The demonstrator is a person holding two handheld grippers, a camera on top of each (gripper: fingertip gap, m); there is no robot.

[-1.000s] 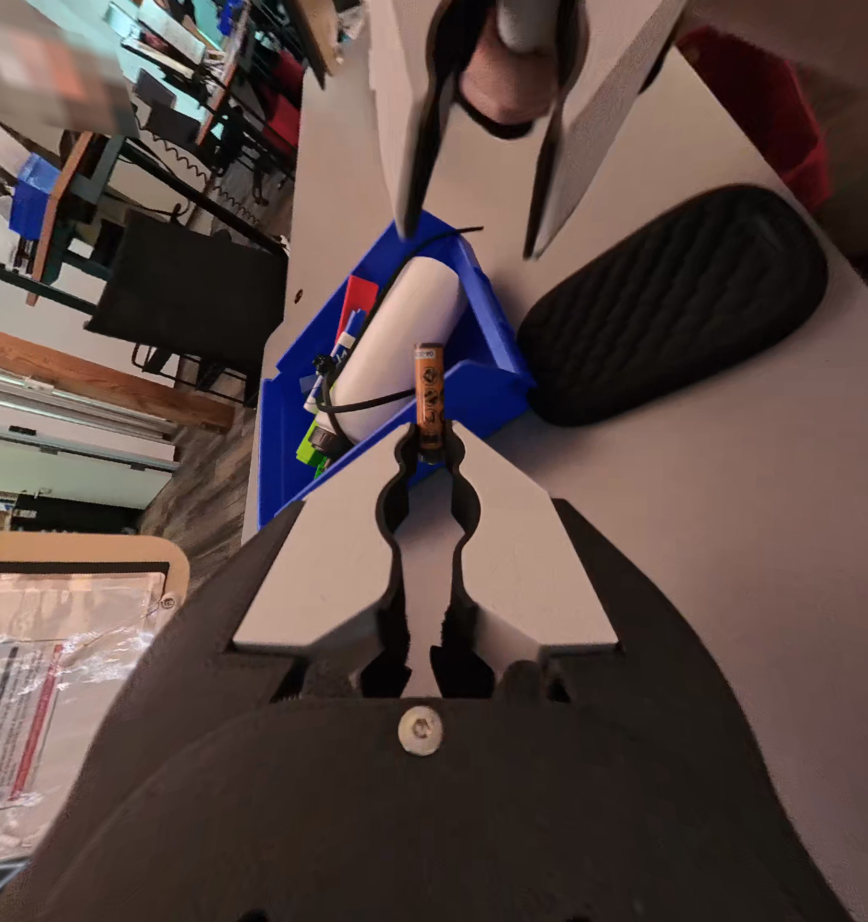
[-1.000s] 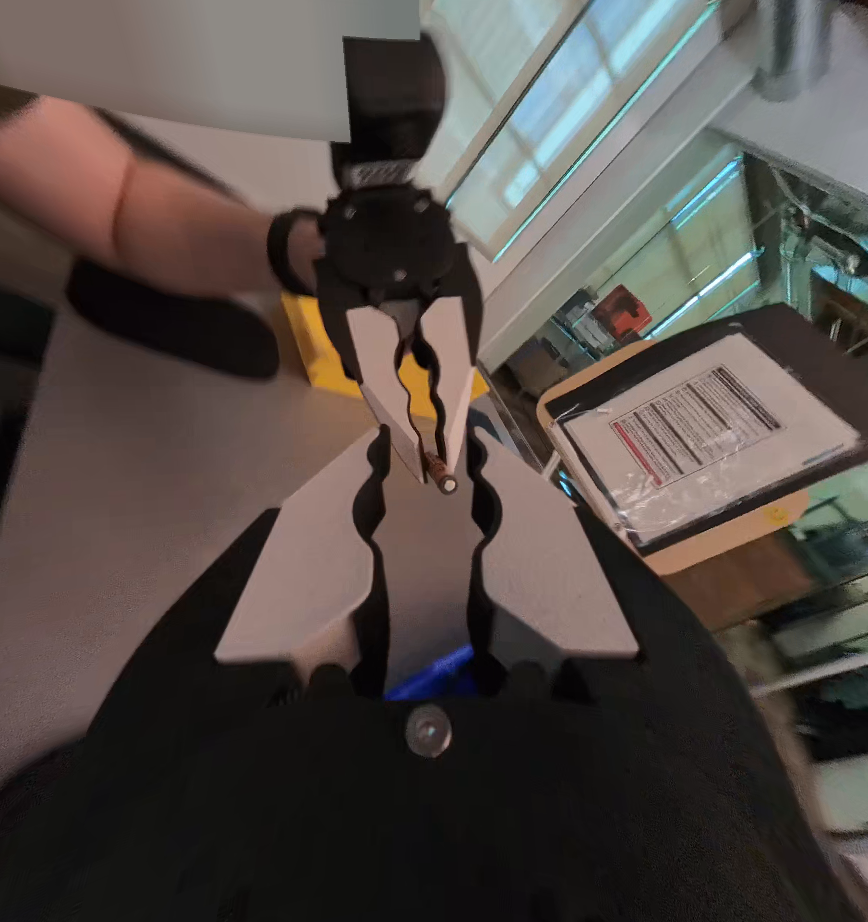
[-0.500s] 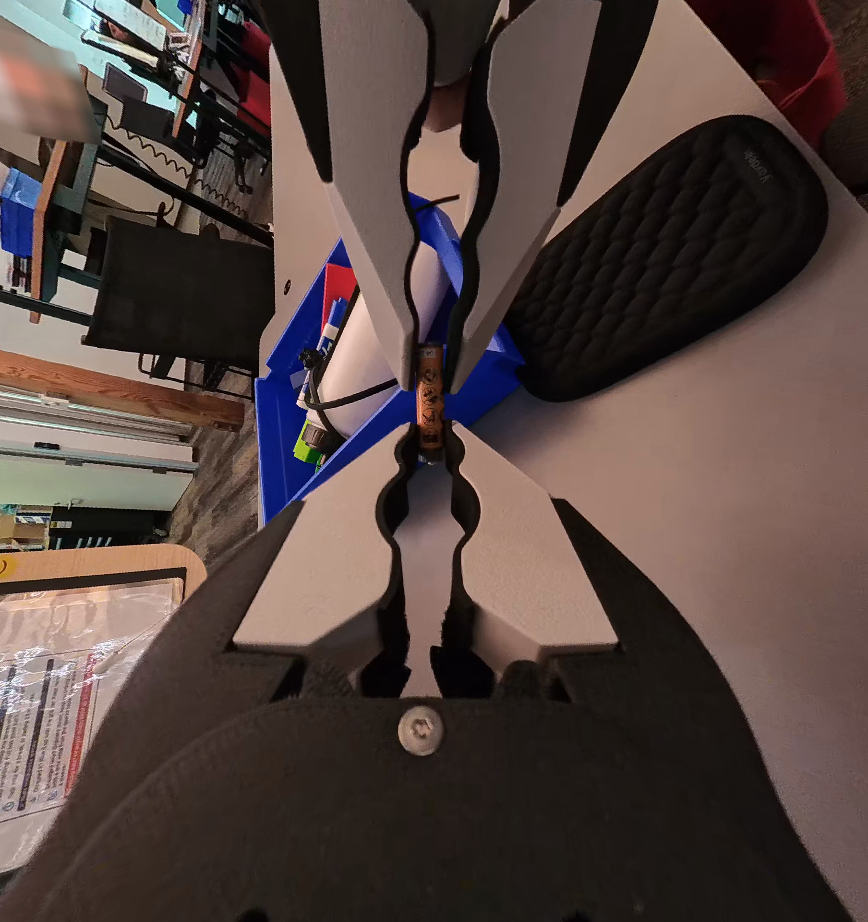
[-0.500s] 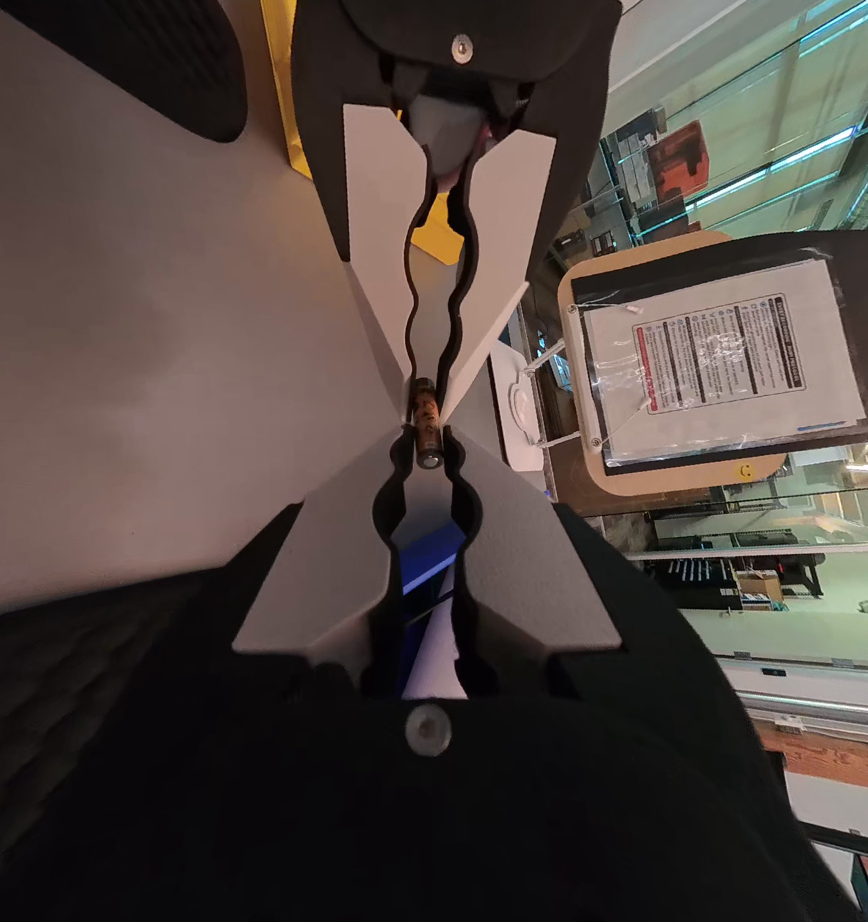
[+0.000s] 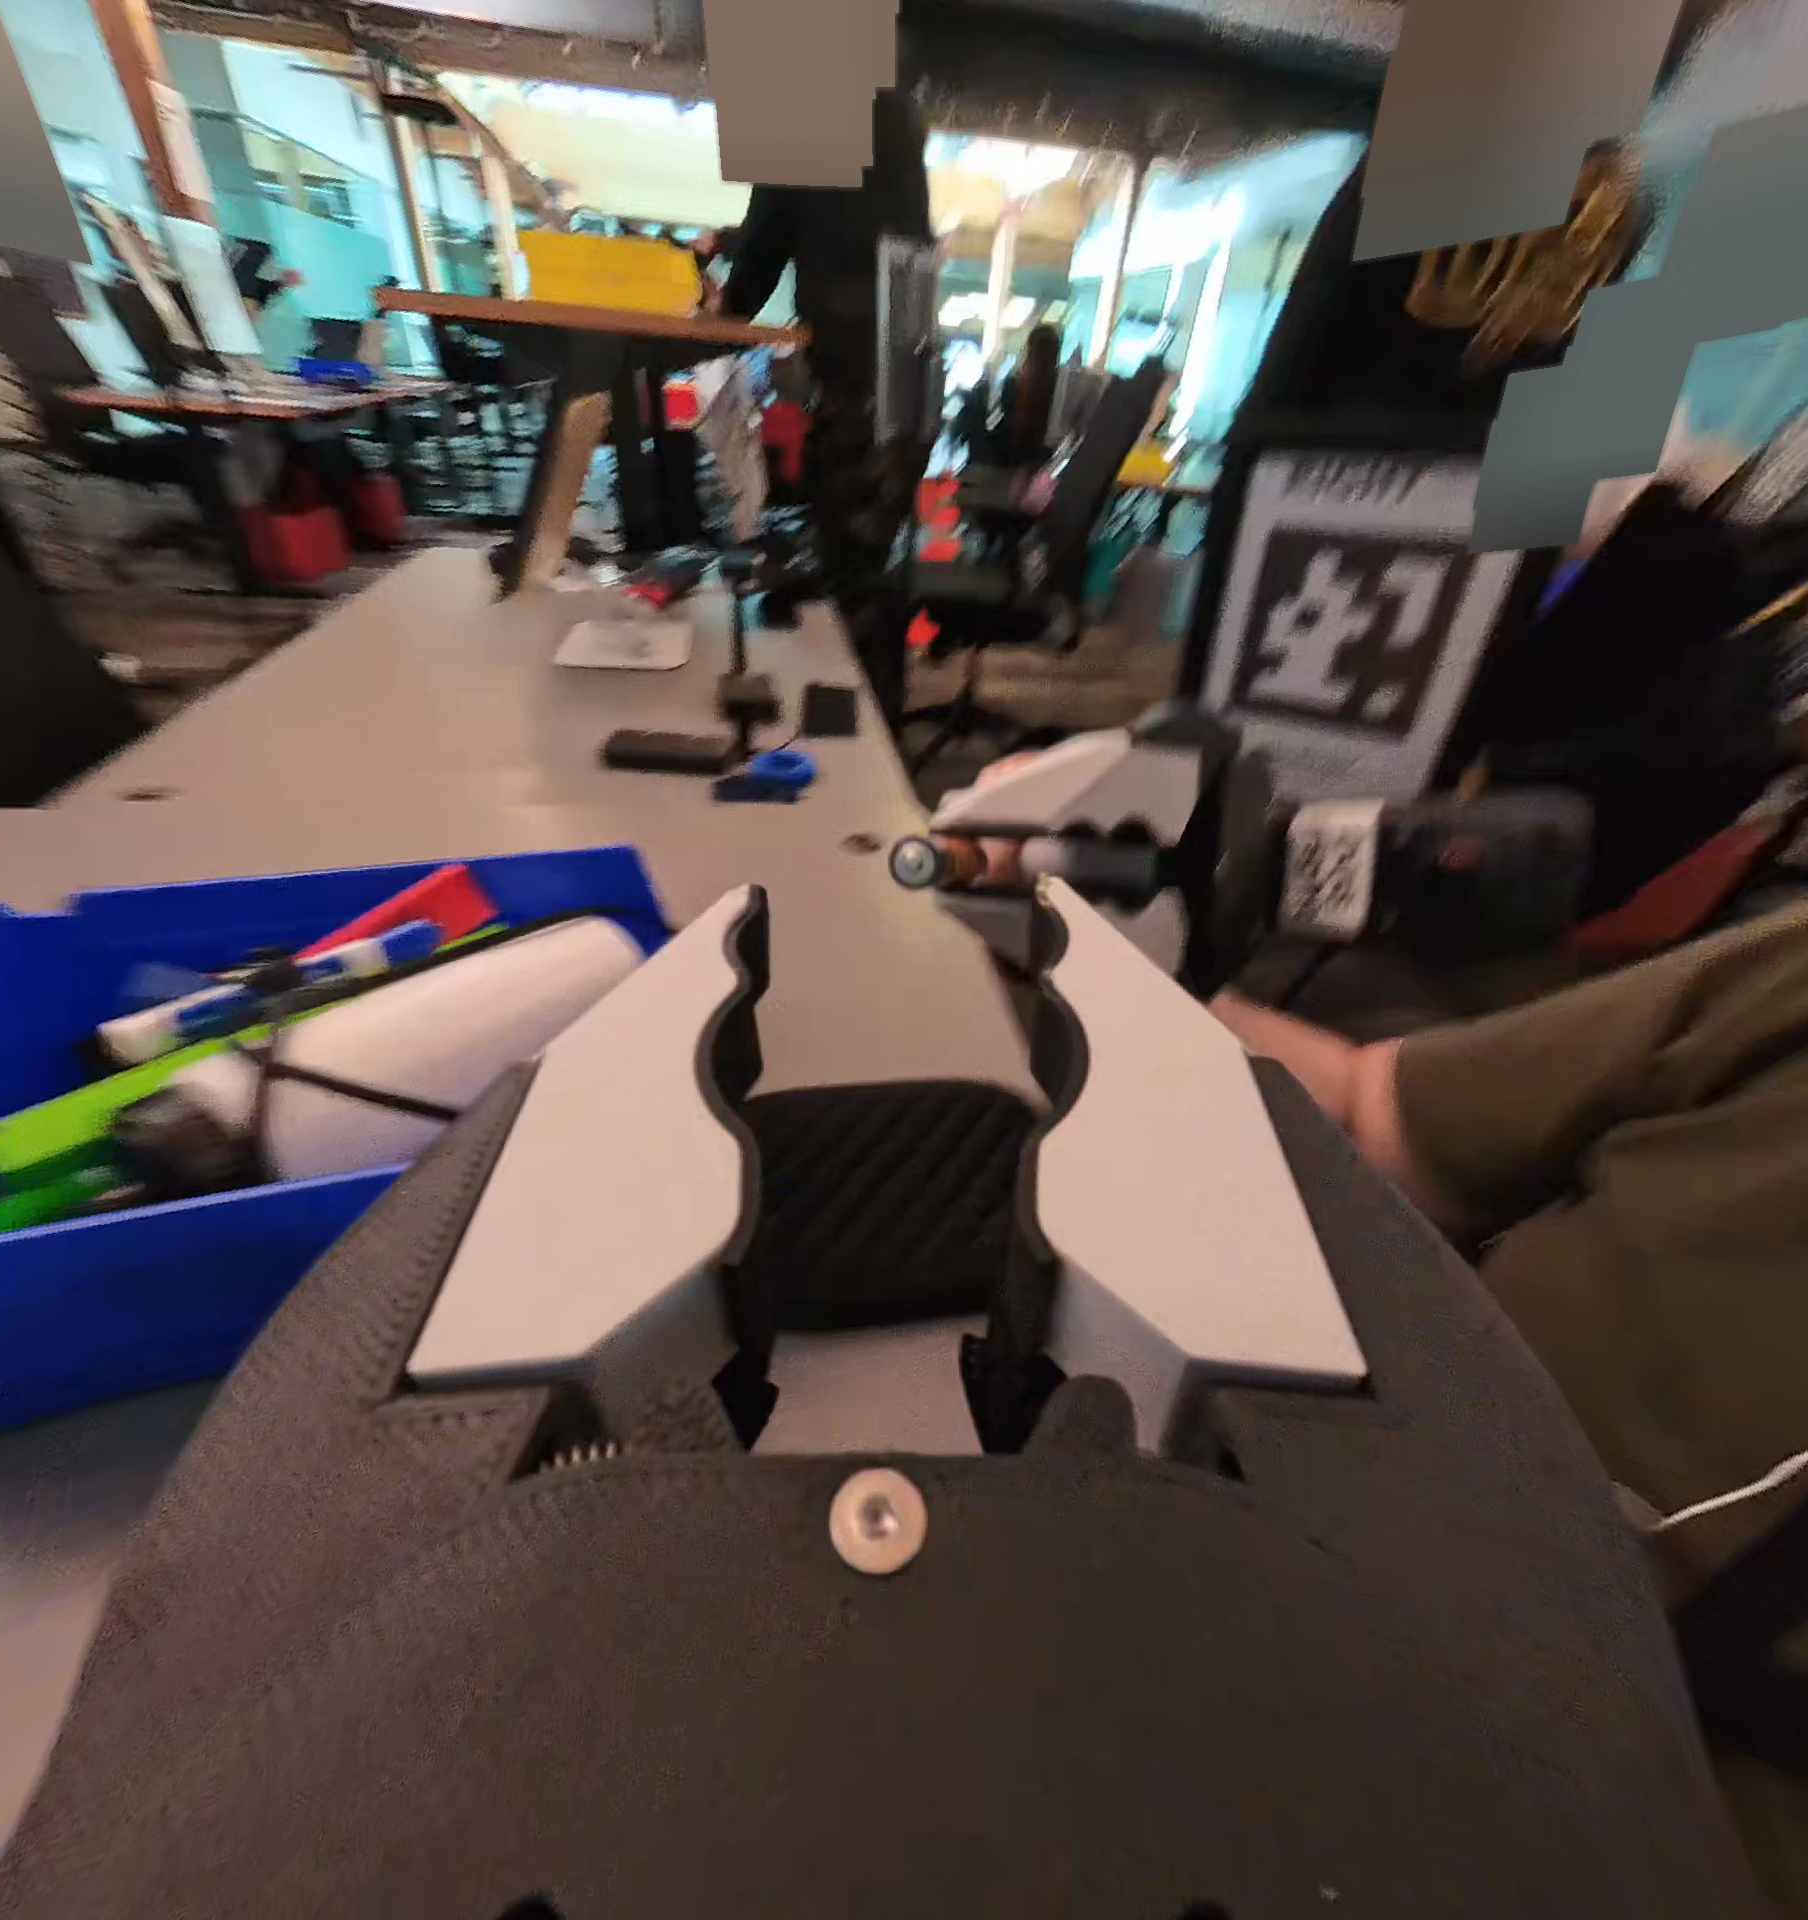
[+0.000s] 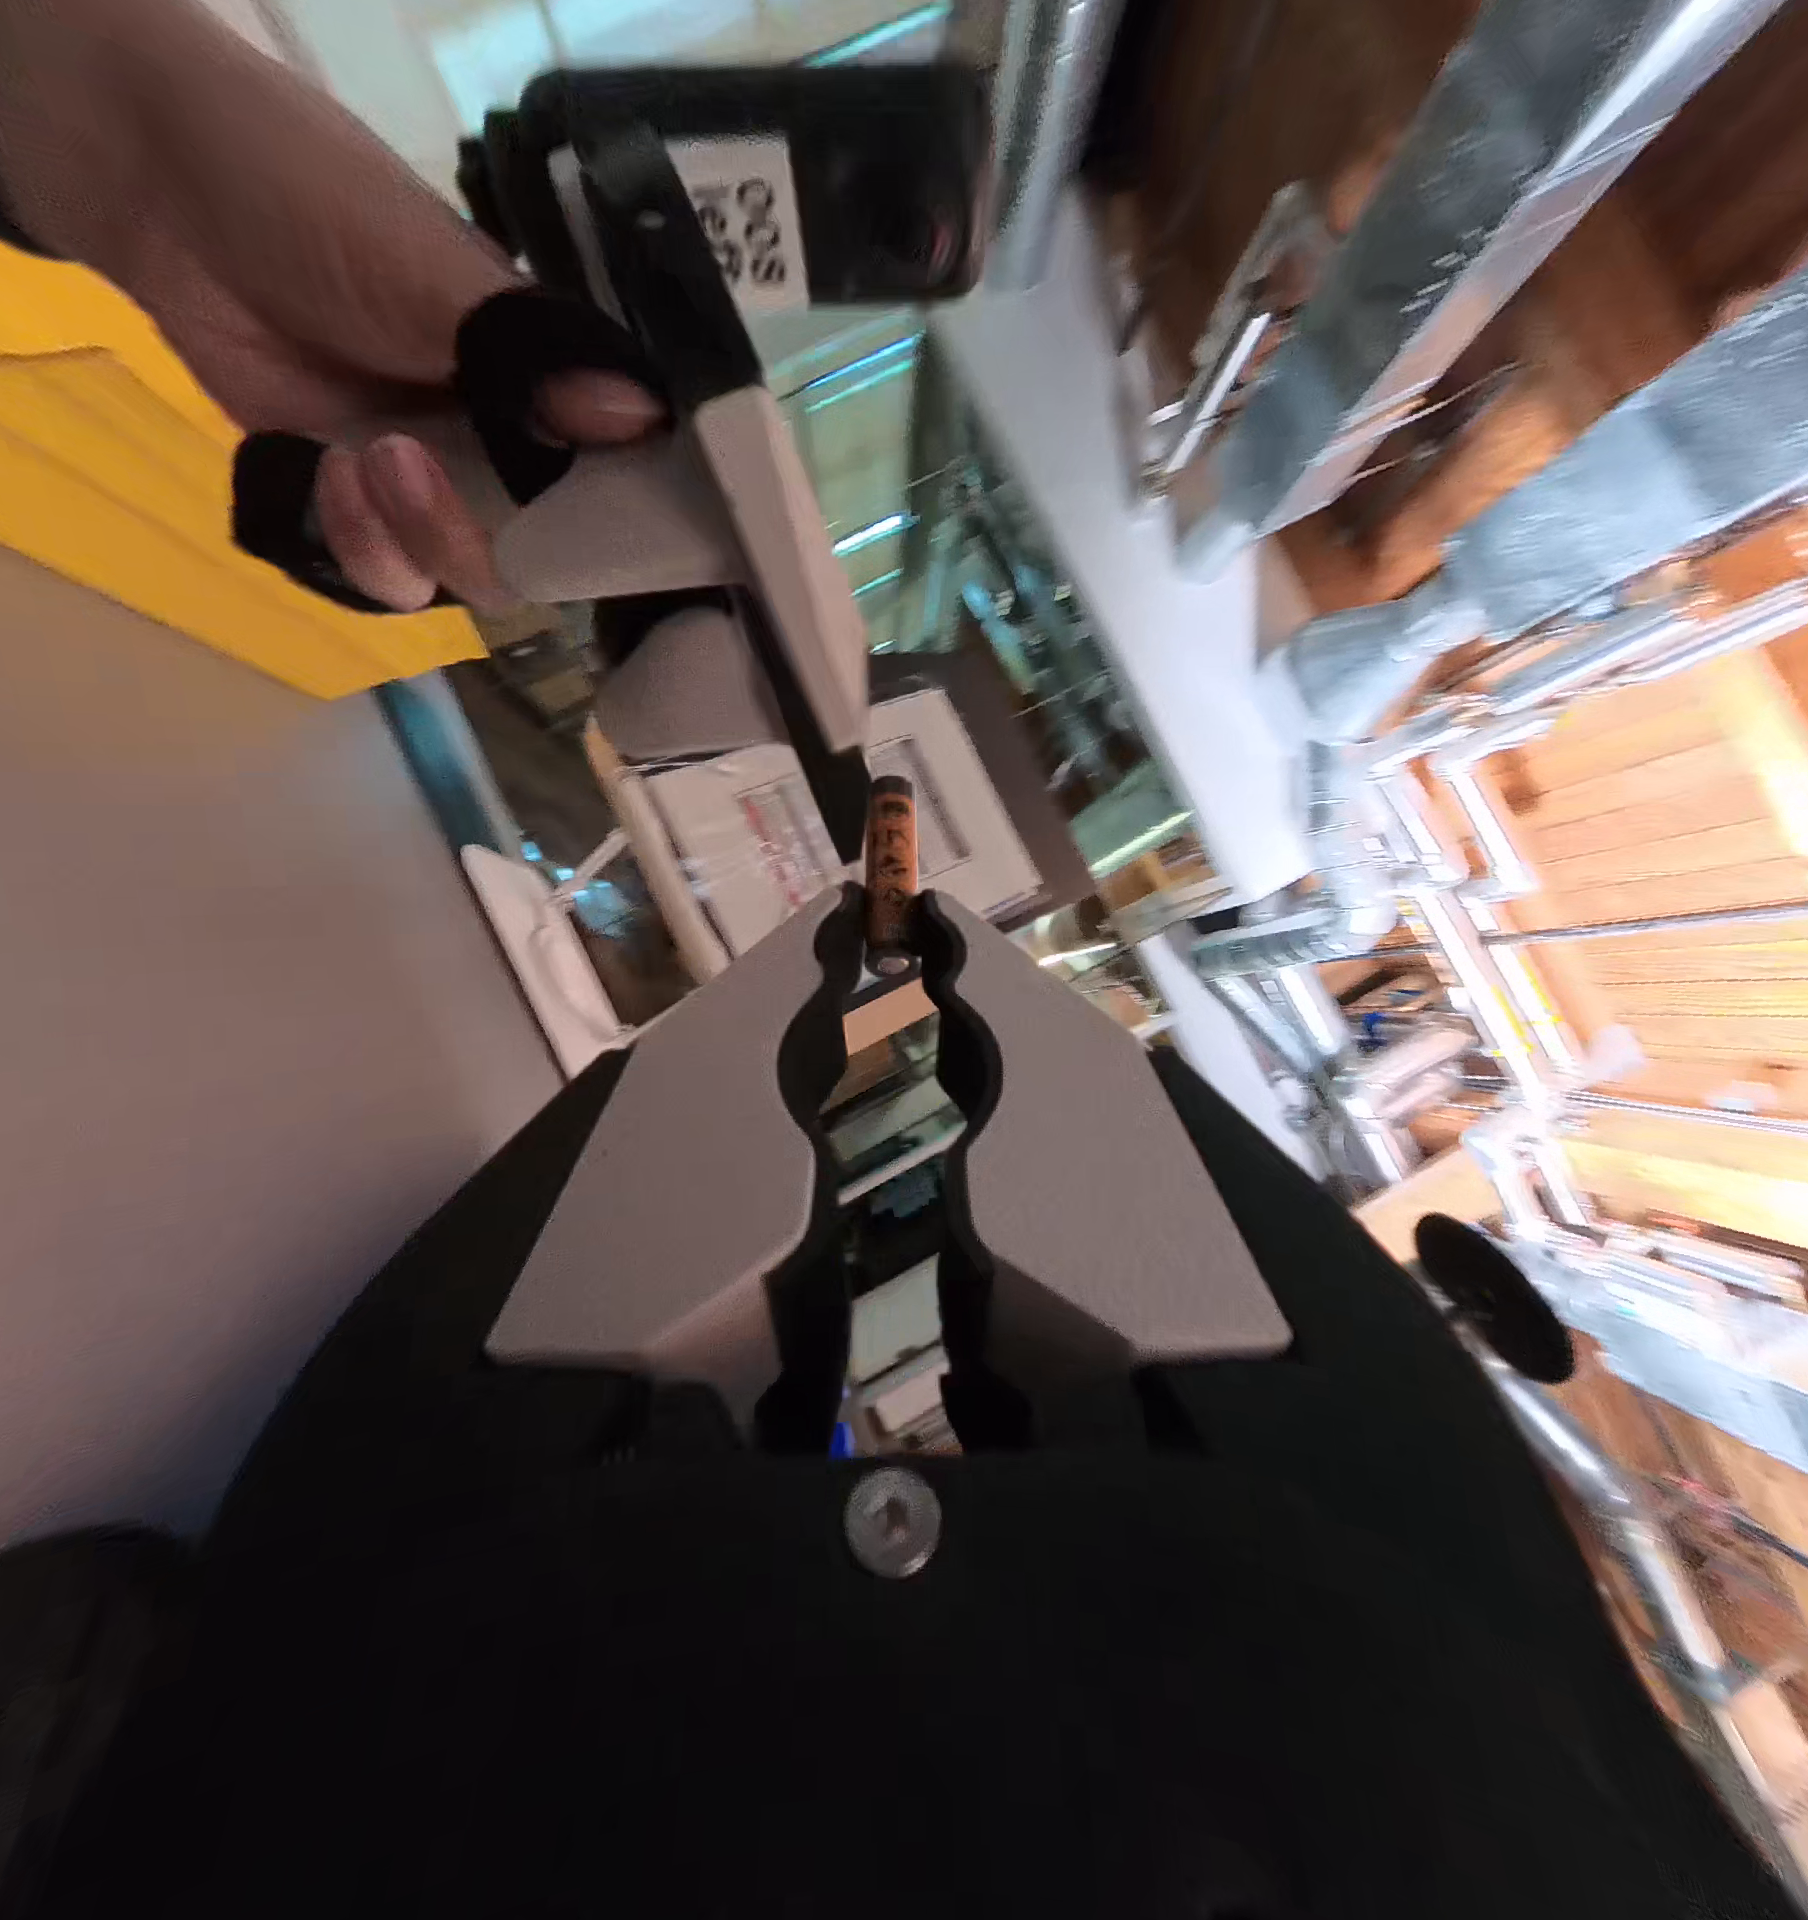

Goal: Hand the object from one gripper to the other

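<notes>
The blue bin (image 5: 152, 1299) at 9 o'clock holds a white roll (image 5: 443, 1049), markers and green bits, all blurry. Left gripper (image 5: 895, 914) is spread wide, empty. Right gripper (image 6: 892, 909) is pinching the battery (image 6: 889, 852) at its tips, its far end partly hidden.

Left gripper (image 5: 898, 909): jaws spread wide, nothing between the grey fingers (image 5: 609, 1143); pointed level along the table (image 5: 380, 727). In the right wrist view it sits up and left of the battery (image 6: 892, 862), side-on, its tip just beside the battery's far end and apparently clear of it, though blur makes that uncertain.

Left hand (image 6: 287, 312): bare, wrapped round the handle, fingertips through black loops.

Right gripper (image 6: 889, 914): jaws nearly closed, tips pinching the battery's near end, the rest projecting forward. In the left wrist view it lies to the right, side-on.

Right forearm (image 5: 1315, 1081): bare below an olive sleeve (image 5: 1658, 1091).
</notes>
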